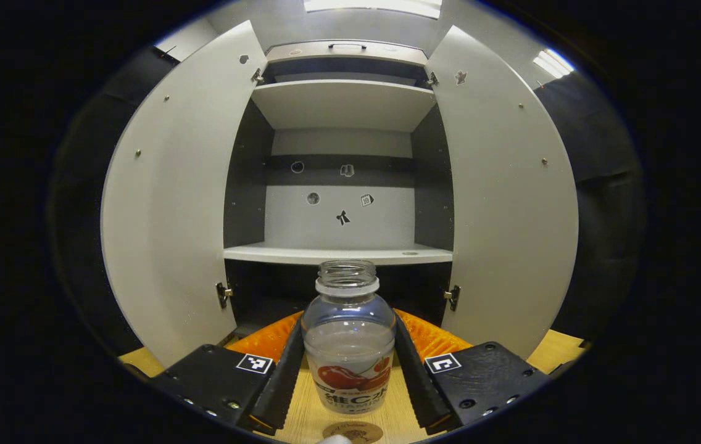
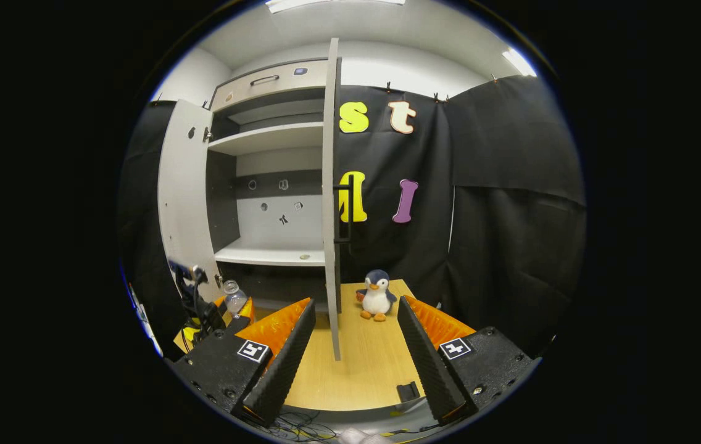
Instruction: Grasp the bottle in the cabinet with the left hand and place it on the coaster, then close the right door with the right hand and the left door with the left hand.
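A clear, capless bottle (image 1: 349, 357) with a red label stands upright between the fingers of my left gripper (image 1: 348, 327), which is shut on it over the wooden table (image 1: 301, 419). A round brown coaster (image 1: 352, 431) lies just in front of the bottle's base. Beyond, the grey cabinet stands with its left door (image 1: 171, 216) and right door (image 1: 505, 203) both swung wide. In the right gripper view the right door (image 2: 331, 216) is edge-on straight ahead of my open right gripper (image 2: 355, 305). The left gripper (image 2: 218, 317) with the bottle (image 2: 234, 299) shows far off at the left there.
A penguin plush (image 2: 376, 296) sits on the table (image 2: 363, 364) right of the right door's edge. A small black object (image 2: 409, 390) lies near the table's front edge. The cabinet's middle shelf (image 1: 338, 254) carries nothing tall. Black cloth walls close in both sides.
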Tool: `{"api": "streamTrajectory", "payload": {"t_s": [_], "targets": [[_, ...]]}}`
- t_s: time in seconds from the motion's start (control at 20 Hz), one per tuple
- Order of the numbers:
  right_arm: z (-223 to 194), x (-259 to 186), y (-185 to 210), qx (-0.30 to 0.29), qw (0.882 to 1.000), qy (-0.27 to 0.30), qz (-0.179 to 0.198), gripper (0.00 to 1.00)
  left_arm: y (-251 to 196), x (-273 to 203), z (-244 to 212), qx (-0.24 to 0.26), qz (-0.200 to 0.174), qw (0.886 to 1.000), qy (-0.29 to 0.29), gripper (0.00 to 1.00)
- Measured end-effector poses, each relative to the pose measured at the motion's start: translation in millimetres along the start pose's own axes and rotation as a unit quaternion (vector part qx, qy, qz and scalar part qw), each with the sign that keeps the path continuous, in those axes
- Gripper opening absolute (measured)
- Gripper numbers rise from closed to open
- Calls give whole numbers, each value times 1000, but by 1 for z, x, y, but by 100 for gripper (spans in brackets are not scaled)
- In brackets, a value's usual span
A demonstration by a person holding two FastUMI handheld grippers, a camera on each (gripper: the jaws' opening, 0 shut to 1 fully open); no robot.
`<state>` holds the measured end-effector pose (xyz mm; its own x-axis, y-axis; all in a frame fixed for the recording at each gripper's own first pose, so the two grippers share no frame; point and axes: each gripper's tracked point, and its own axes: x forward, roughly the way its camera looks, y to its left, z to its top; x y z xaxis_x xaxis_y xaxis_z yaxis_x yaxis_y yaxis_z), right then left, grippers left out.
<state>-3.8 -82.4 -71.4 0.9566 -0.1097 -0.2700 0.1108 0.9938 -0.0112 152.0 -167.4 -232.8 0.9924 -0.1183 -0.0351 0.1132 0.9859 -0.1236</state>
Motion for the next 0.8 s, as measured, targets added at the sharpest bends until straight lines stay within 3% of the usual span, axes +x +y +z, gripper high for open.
{"api": "streamTrajectory", "payload": {"t_s": [0.5,0.8], "targets": [[-26,14,8,-10,999,42,15,83,-6,-16,-94,26,-10,999,32,75],[-34,19,15,-33,998,55,24,83,-8,-22,-122,9,-15,999,52,75]]}}
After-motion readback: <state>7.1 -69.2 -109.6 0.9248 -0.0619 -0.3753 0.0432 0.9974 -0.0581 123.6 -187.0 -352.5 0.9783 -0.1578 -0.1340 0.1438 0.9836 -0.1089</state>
